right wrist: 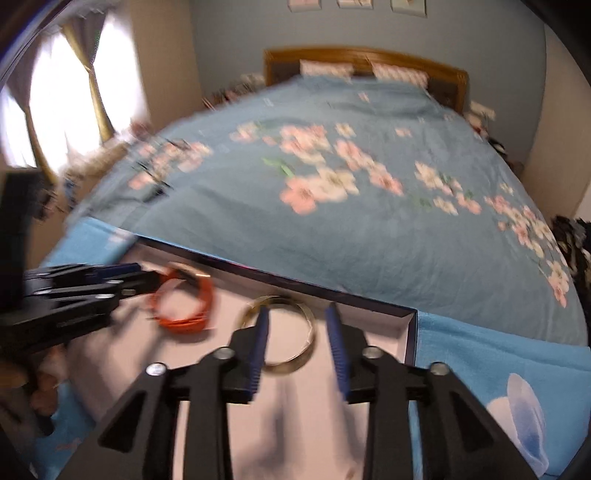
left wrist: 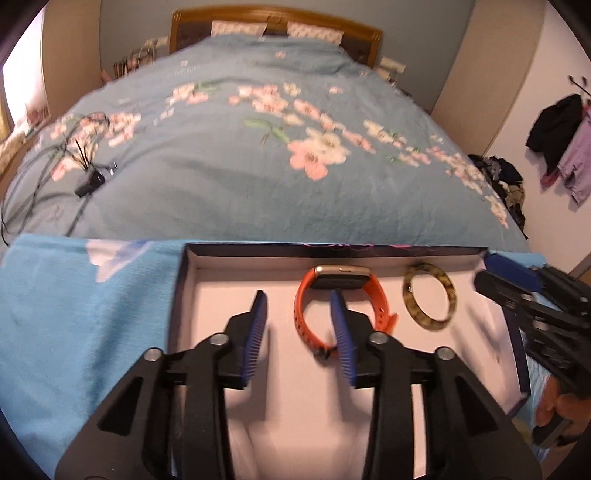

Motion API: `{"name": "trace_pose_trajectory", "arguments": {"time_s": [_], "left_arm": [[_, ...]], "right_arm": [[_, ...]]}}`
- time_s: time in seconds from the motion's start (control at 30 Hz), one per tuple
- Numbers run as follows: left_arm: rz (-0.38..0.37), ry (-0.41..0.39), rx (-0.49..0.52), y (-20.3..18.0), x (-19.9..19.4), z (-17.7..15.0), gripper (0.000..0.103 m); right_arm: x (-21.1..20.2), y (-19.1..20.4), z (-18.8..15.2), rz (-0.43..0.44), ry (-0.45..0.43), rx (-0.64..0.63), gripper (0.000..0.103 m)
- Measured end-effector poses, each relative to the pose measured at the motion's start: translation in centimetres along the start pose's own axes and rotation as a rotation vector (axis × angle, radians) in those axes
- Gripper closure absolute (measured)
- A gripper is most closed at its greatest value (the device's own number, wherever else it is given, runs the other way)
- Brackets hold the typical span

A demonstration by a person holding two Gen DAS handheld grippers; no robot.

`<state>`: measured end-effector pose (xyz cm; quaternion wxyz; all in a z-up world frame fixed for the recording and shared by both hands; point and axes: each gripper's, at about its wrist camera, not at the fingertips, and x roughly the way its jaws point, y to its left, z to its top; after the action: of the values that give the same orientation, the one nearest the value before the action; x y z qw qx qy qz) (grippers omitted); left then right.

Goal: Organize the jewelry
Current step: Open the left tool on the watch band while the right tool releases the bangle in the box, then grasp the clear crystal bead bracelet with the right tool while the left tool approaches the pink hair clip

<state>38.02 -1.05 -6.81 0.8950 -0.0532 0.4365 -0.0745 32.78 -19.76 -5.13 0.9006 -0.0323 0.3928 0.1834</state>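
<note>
Here, nearest the left wrist camera, the left gripper (left wrist: 299, 295) hangs over the white floor of a shallow box (left wrist: 221, 291), its blue ribbed pads parted with nothing between them. Its right pad overlaps the orange smartwatch (left wrist: 306, 321) in this view; whether it touches the strap cannot be told. The watch lies on its side in the box, gold-edged face toward the far wall. Just beside it, apart, lies a tortoiseshell bangle (left wrist: 430, 295), flat on the box floor.

In the right wrist view the right gripper (right wrist: 297, 314) stands likewise parted above the box, pressing on nothing. The bangle (right wrist: 291, 363) lies blurred below and between its fingers. The watch (right wrist: 184, 306) lies to the left, with the left gripper's fingertips beside it.

The box sits on a light blue blanket (left wrist: 81, 314) with a pale printed pattern. Beyond it spreads a bed (left wrist: 258, 184) with a blue floral cover; black cables (left wrist: 81, 162) lie on its left part. Farthest stands a wooden headboard (left wrist: 277, 18) with two pillows, and clothes (left wrist: 561, 136) hang on the right wall.
</note>
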Motion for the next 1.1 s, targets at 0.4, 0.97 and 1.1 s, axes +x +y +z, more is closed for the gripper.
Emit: {"name": "trace_pose_trajectory", "arguments": {"time_s": [0.4, 0.97, 1.1], "left_arm": [[-0.070, -0.199, 0.200, -0.3, -12.8, -10.4, 0.055], [-0.096, -0.144, 0.237, 1.2, -15.5, -19.3, 0.055], [-0.106, -0.127, 0.210, 1.4, -15.1, -19.4, 0.055]], "right_arm": [[-10.8, 3.6, -12.0, 0.187, -0.029, -0.118, 0.060], [-12.2, 4.0, -19.5, 0.138, 0.033, -0.007, 0.071], [-11.8, 4.2, -19.5, 0.118, 0.031, 0.003, 0.071]]}}
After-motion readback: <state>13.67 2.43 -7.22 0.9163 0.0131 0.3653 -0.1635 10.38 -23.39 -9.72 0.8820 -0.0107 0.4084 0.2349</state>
